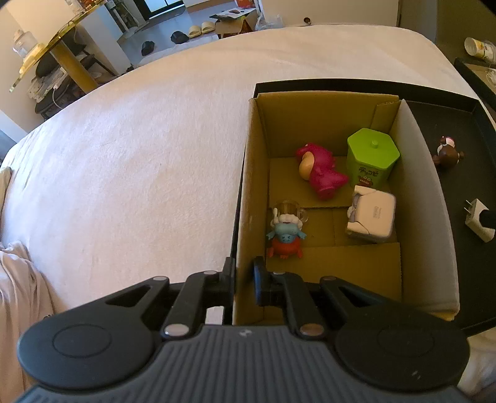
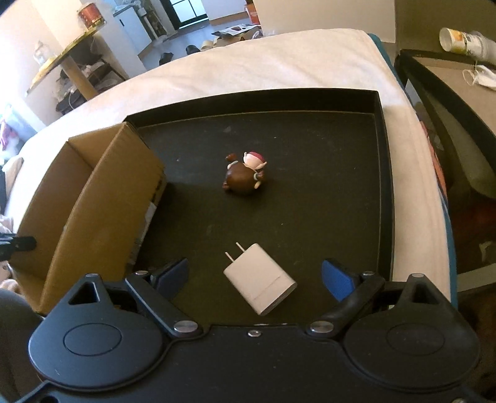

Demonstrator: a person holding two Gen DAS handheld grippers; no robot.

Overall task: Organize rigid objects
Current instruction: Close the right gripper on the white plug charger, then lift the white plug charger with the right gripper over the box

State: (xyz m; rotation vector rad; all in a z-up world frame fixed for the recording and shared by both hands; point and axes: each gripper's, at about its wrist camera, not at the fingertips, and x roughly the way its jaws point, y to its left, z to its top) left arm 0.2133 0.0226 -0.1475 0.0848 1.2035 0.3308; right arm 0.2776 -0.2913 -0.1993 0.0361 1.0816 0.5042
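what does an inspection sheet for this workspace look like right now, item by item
surface: white bed cover carrying a shallow black tray
job's things: cardboard box stands in the tray, holding a pink figure, green tin, white case and blue-and-red figure; brown figure and white charger lie loose on the tray floor
clutter: paper cup and face mask on a side stand
grippers: left gripper clamps the box's near-left wall; right gripper open, fingers straddling the charger
cables: nothing seen on the bed
surroundings: gold-edged table, slippers on the floor
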